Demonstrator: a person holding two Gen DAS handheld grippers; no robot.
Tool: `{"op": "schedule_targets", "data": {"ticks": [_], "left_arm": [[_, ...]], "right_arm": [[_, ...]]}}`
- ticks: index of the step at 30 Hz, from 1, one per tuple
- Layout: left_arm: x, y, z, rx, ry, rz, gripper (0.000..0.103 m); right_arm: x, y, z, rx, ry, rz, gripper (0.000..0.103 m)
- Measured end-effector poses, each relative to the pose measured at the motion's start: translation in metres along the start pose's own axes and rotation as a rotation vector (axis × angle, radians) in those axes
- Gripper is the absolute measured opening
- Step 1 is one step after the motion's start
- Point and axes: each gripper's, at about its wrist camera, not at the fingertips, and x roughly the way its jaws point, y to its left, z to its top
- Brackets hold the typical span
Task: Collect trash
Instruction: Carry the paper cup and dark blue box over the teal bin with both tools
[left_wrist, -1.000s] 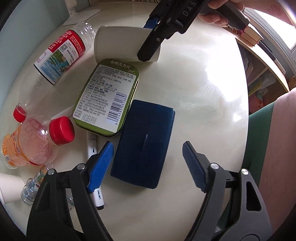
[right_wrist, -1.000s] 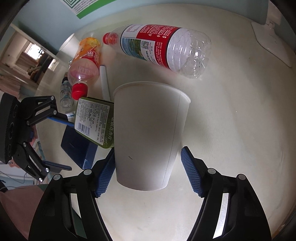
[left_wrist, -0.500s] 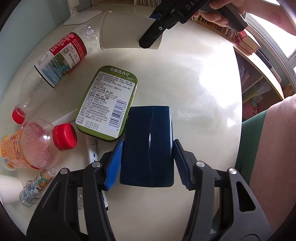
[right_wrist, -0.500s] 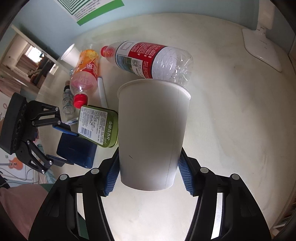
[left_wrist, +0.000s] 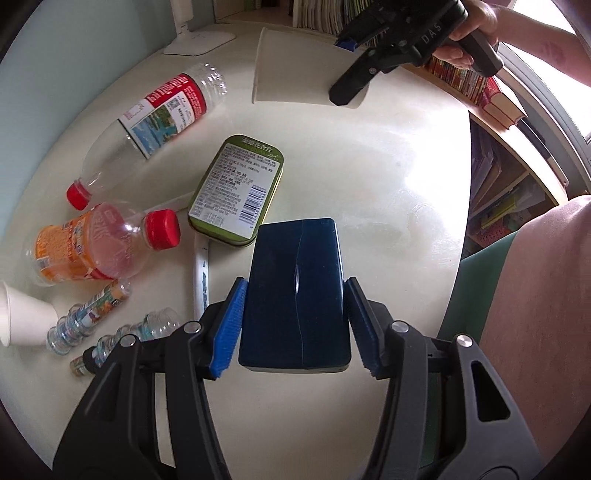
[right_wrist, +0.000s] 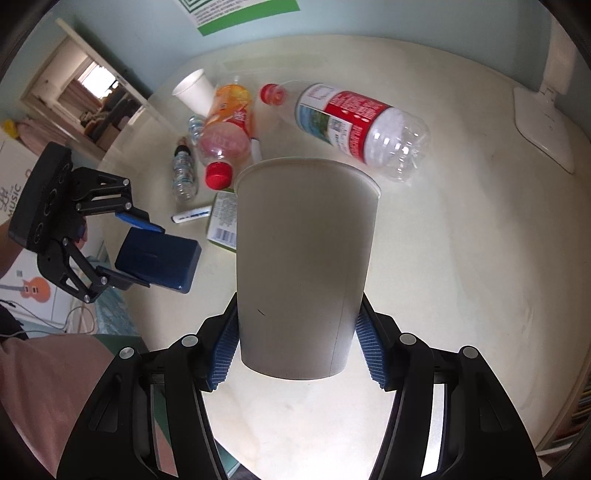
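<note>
1. Paper cup, plain white with its open rim pointing away from the camera, is pinched near its base by the right gripper above the round cream table.
2. The left gripper clamps its blue pads on a dark blue box, lifted at the table's near edge.
3. On the table lie a green tin, a red-labelled clear bottle, an orange-labelled bottle and a white marker.

Paper cup hides most of the green tin
</note>
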Motion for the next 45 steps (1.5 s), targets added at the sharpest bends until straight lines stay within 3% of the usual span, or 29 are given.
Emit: {"op": "schedule_targets", "data": {"ticks": [4,8,16,23,28,36,39,45], "left_arm": [[-0.022,-0.002,-0.019,-0.084,-0.028,0.059,0.051],[-0.047,0.001,-0.055,-0.23,-0.043,0.126,0.051],[-0.101,-0.023,-0.159,-0.519,-0.063,0.302,0.051],[-0.136,-0.052,-0.274,-0.742,-0.077,0.398,0.051],[-0.154,-0.082,-0.368,-0.881,-0.076,0.434,0.051],[-0.155,-0.12,-0.523,-1.091,-0.019,0.426,0.051],[-0.148,-0.126,-0.569,-1.147,-0.029,0.395,0.051],[-0.103,-0.121,-0.64,-1.29,-0.001,0.382,0.051]], "right_arm": [[-0.002,0.03,0.008,-0.092,-0.001,0.055,0.059],[0.006,0.064,0.023,-0.198,0.017,0.107,0.059],[0.047,0.17,0.065,-0.467,0.093,0.225,0.059],[0.094,0.298,0.085,-0.66,0.147,0.295,0.059],[0.153,0.406,0.084,-0.751,0.213,0.341,0.059],[0.268,0.57,0.047,-0.843,0.298,0.403,0.059],[0.313,0.606,0.024,-0.865,0.318,0.387,0.059],[0.424,0.644,-0.021,-0.85,0.483,0.336,0.059]]}}
